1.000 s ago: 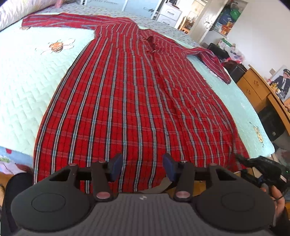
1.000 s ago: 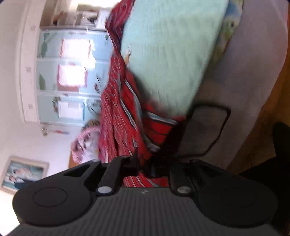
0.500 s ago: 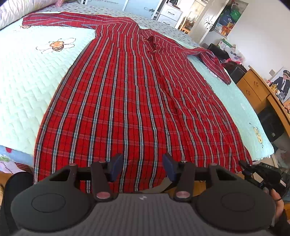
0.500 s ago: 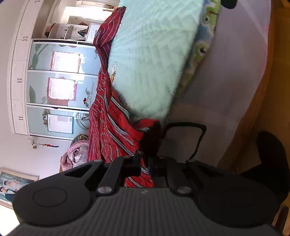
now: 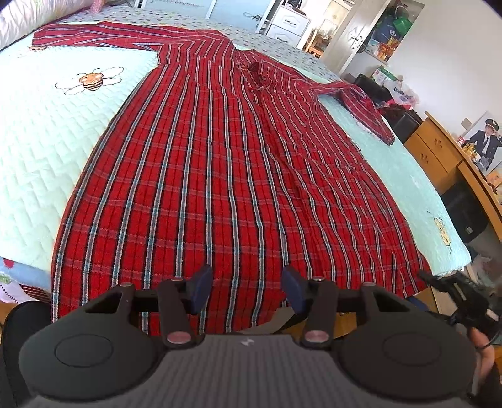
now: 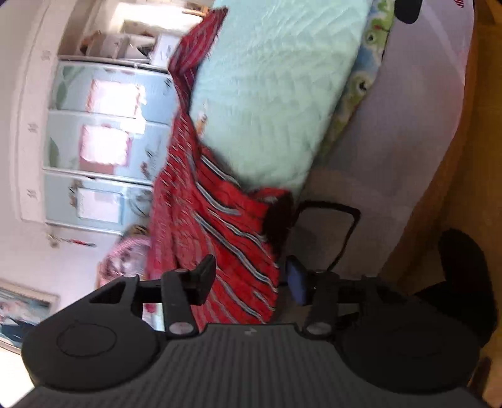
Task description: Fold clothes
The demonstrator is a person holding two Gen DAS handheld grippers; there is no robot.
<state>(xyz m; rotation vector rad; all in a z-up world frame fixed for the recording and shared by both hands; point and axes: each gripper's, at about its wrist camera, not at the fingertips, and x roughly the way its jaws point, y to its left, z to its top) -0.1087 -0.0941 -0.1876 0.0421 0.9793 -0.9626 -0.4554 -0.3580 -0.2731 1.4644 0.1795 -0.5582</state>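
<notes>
A long red plaid dress point(image 5: 219, 157) lies spread flat on the pale green quilted bed point(image 5: 40, 131), sleeves out to the far left and right, hem hanging over the near edge. My left gripper point(image 5: 244, 287) hovers open just above the hem's middle, holding nothing. In the right wrist view, my right gripper point(image 6: 251, 277) is rolled on its side at the bed's corner. Its jaws are opening, with the hem corner of the dress point(image 6: 238, 251) between them, and the right pad stands clear of the cloth. The right gripper point(image 5: 439, 284) also shows at the left view's right edge.
A wooden desk and drawers point(image 5: 439, 150) stand along the bed's right side, with dark bags beyond. White drawers point(image 5: 288, 22) are at the back. A black cable loop point(image 6: 342, 226) hangs against the bed's side. A wardrobe with panelled doors point(image 6: 94, 141) faces the bed.
The right gripper's jaws, shut on the hem corner before, have parted. The skirt's right side has been drawn outward and lies wider and flatter. The left gripper has kept still.
</notes>
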